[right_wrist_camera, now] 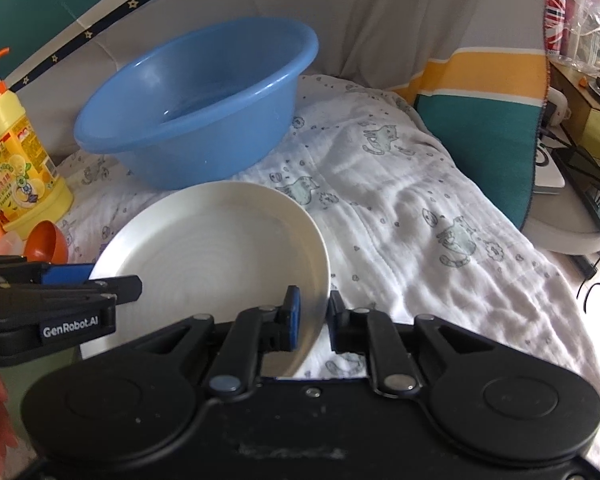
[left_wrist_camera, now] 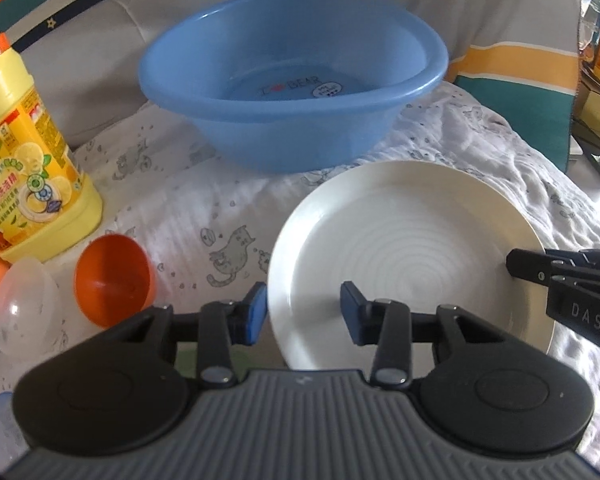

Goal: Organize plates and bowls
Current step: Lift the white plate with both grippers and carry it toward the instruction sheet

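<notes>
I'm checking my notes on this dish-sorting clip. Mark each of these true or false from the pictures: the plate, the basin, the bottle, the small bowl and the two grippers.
1. The right gripper clamps the white plate by its rim. True.
2. The blue basin holds a stack of plates. False: no dishes lie in it.
3. The yellow bottle stands upright beside the orange bowl. True.
4. The left gripper grasps the orange bowl. False: its jaws straddle the plate's rim.
</notes>
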Demonstrator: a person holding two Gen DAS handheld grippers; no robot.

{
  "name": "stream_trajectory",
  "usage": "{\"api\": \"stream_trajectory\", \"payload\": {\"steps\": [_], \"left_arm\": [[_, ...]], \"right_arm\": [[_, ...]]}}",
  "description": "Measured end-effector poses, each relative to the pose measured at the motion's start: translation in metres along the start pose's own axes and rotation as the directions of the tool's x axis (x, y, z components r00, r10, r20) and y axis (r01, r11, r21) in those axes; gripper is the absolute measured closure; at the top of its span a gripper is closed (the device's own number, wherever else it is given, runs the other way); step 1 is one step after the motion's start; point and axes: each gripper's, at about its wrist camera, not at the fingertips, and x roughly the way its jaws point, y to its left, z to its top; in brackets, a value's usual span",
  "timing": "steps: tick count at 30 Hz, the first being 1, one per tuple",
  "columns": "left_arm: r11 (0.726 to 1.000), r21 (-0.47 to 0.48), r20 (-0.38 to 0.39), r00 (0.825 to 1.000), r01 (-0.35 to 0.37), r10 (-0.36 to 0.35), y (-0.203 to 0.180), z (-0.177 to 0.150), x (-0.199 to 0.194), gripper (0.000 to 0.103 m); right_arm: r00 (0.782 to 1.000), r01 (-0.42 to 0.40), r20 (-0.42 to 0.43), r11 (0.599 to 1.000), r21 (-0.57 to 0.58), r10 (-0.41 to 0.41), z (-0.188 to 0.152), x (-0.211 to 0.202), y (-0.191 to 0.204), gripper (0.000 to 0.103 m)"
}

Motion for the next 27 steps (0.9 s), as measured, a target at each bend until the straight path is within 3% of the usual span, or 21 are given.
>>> {"api": "stream_trajectory", "payload": {"steps": [13, 27], "left_arm": [[0.997, -0.072, 0.02, 0.999, 0.031, -0.03, 0.008, -0.03, -0.067, 0.064], [0.975, -0.22, 0.046, 0.998, -0.031, 0.042, 0.068, -0.123, -0.178, 0.064]], "right_arm": [[1.0, -0.012, 0.016, 1.0, -0.014, 0.012, -0.021, -0.067, 0.008, 0.087], [0.99, -0.141, 0.0, 0.982, -0.125, 0.142, -0.065, -0.15, 0.079, 0.087]]}}
